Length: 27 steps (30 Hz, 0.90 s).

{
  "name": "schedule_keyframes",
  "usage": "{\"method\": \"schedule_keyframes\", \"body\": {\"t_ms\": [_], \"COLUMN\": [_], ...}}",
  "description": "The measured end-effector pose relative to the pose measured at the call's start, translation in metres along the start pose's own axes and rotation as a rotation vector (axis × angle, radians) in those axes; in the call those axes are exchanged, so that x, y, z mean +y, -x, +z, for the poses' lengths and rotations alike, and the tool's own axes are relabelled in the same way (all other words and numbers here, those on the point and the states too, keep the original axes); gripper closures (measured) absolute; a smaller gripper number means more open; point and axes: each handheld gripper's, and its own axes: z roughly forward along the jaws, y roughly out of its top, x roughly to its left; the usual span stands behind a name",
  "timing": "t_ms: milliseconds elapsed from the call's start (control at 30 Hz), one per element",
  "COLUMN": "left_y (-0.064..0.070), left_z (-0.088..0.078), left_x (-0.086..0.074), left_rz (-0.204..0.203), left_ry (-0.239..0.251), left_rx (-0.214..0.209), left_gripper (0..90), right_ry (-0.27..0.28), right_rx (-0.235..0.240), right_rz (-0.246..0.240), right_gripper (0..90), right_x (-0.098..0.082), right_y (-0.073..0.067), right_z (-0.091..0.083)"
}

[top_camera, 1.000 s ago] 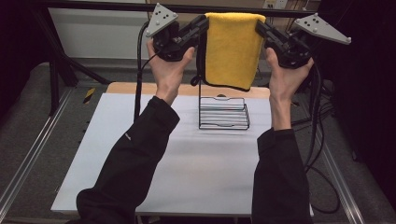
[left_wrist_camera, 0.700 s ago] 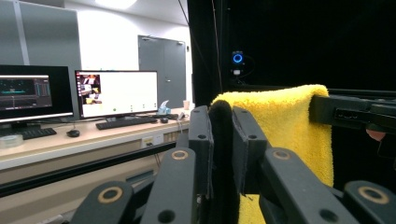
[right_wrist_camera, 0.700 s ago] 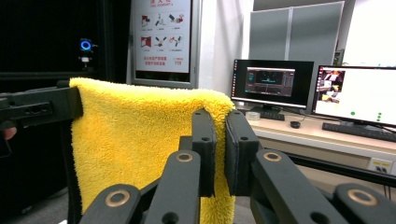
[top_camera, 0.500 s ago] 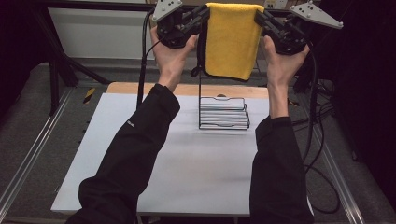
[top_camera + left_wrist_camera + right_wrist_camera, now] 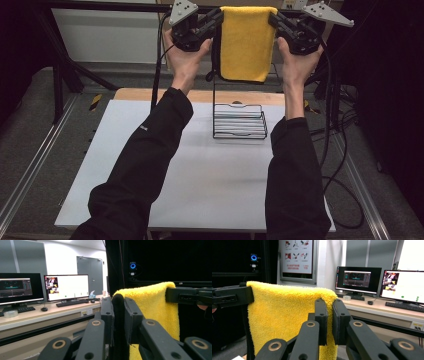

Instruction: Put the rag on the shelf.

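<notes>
Hanging between both tongs, the yellow towel [image 5: 248,42] droops straight above the wire rack [image 5: 239,121]; left tongs [image 5: 216,19] and right tongs [image 5: 274,20] each pinch a top corner.

In the high view, the upper part of the wire rack [image 5: 239,121] at frame centre is covered by the yellow towel [image 5: 247,44]. The towel's lower edge is cut off at the bottom of both gripper views. The poster [image 5: 298,255] text at upper centre is too small to be read.
</notes>
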Motion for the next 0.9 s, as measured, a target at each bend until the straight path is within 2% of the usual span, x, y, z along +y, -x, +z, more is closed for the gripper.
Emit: {"method": "schedule_keyframes", "body": {"t_ms": [100,467,600,733,900], "left_y": [0.000,0.011,0.014,0.018,0.022], "left_z": [0.001,-0.002,-0.004,-0.009,-0.012], "left_x": [-0.008,-0.032,-0.040,-0.045,-0.051], "left_rz": [0.004,0.018,0.005,0.026,0.026], "left_ry": [-0.020,-0.066,-0.079,-0.089,-0.104], "left_rx": [-0.001,-0.053,-0.071,-0.083,-0.091], "left_gripper": [79.3,79.3,79.2,79.2,79.2], "right_ry": [-0.014,-0.058,-0.077,-0.080,-0.089], "right_rx": [0.004,0.006,0.010,0.018,0.019], "right_rz": [0.002,0.012,0.014,0.023,0.028], "right_gripper": [84.1,84.0,84.0,84.0,84.0], "right_x": [-0.008,-0.034,-0.044,-0.052,-0.061], "right_y": [0.002,0.008,0.008,0.008,0.006], "right_z": [-0.001,-0.015,-0.021,-0.028,-0.034]}}
